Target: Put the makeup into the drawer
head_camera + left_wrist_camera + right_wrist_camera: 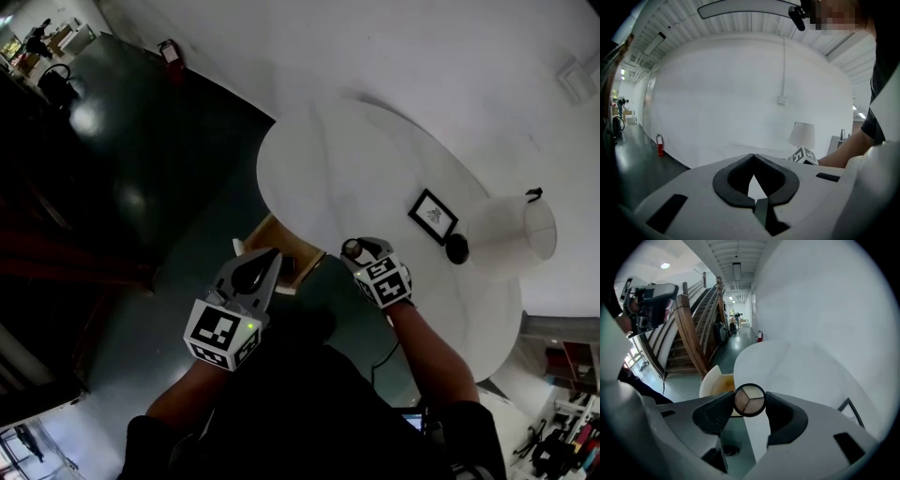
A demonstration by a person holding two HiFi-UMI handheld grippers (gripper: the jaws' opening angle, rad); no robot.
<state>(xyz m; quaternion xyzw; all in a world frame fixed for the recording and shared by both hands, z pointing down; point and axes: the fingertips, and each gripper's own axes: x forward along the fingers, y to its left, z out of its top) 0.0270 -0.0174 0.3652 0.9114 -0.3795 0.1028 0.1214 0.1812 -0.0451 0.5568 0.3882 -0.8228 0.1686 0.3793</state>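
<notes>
Makeup compact (749, 400) between open drawer (267, 232) and picture frame (433, 216)

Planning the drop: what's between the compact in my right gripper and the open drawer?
Only the table's bare rim separates the compact from the drawer, as the head view shows.
</notes>
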